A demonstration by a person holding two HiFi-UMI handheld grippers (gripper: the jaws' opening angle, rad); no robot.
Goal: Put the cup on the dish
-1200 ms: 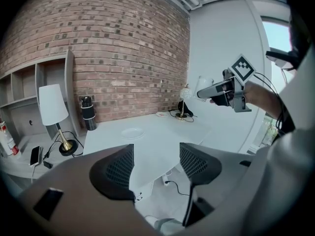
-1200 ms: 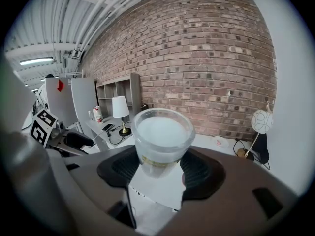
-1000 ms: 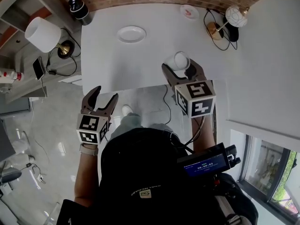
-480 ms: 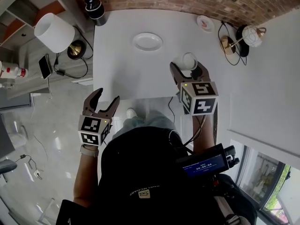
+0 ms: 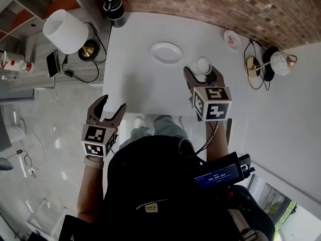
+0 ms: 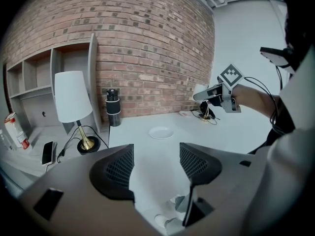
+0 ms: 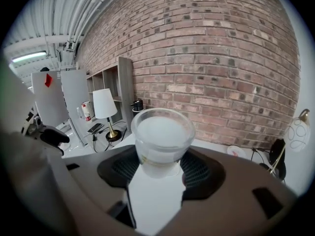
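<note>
A white cup point(image 5: 201, 65) point(image 7: 158, 141) stands upright between the jaws of my right gripper point(image 5: 202, 75) point(image 7: 160, 168), which is shut on it and holds it above the white table point(image 5: 140, 84). The white dish point(image 5: 167, 52) point(image 6: 161, 132) lies on the table, left of and a little beyond the cup. My left gripper point(image 5: 106, 108) point(image 6: 156, 165) hangs open with nothing between its jaws, off the table's near left corner over the floor.
A black cylinder point(image 5: 114, 6) stands at the table's far left corner. A small saucer point(image 5: 232, 39) and a gold globe lamp point(image 5: 273, 64) sit at the far right. A white-shaded lamp point(image 5: 64, 30) and a phone point(image 5: 52, 63) are on the shelf to the left. The brick wall point(image 5: 210, 4) runs behind.
My right gripper has stayed shut on the cup and carried it a little further over the table. The head view has shifted, so the table sits more to the right. The left gripper has held still.
</note>
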